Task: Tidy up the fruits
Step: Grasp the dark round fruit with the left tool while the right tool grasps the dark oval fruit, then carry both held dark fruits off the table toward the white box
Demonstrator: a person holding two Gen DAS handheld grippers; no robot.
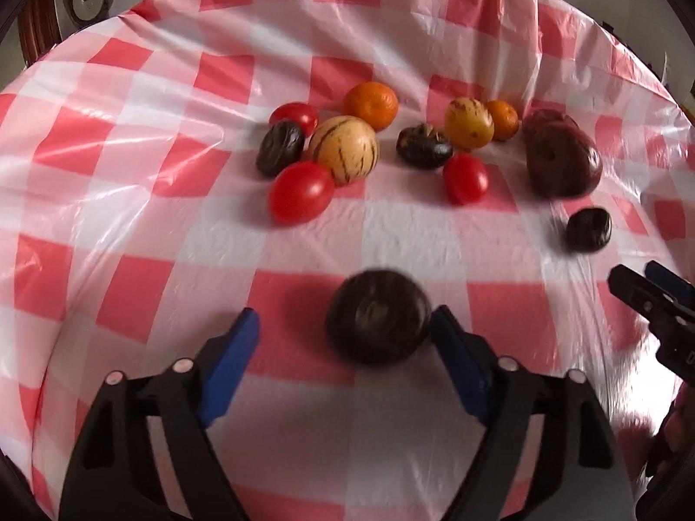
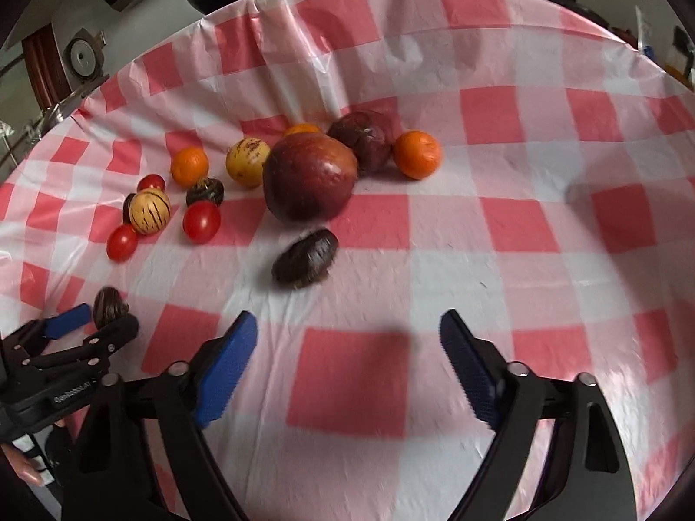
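I have both tongs over the checked red-and-white tablecloth (image 1: 130, 225), and very little sorting looks done yet. My landmark is the big dark red apple (image 2: 309, 178). Most of the fruit sits mixed in a loose cluster beside it: two mandarins (image 2: 417, 154) (image 2: 189, 166), a yellow speckled fruit (image 2: 248, 161) touching the apple's left side, a second dark red apple (image 2: 365, 141) just behind it, then further left a striped pale melon-like fruit (image 1: 344, 148), three red tomatoes such as the nearest one (image 1: 300, 192), and two dark wrinkled fruits (image 1: 279, 146) (image 1: 423, 146).

Only two dark fruits lie apart from that group. One dark round fruit (image 1: 378, 314) sits well in front of the apple, between the blue pads of my left gripper (image 1: 345, 330); its jaws are apart, the right pad (image 1: 451, 338) looks to be just touching the fruit, the left pad clearly off it, so nothing is clamped. The other dark oval fruit (image 2: 305, 260) lies just in front of the apple, ahead of my right gripper (image 2: 347, 334), whose jaws stand wide with nothing between them.

I judge the task to be near its start: the kinds are still intermingled, and no separate groups show.
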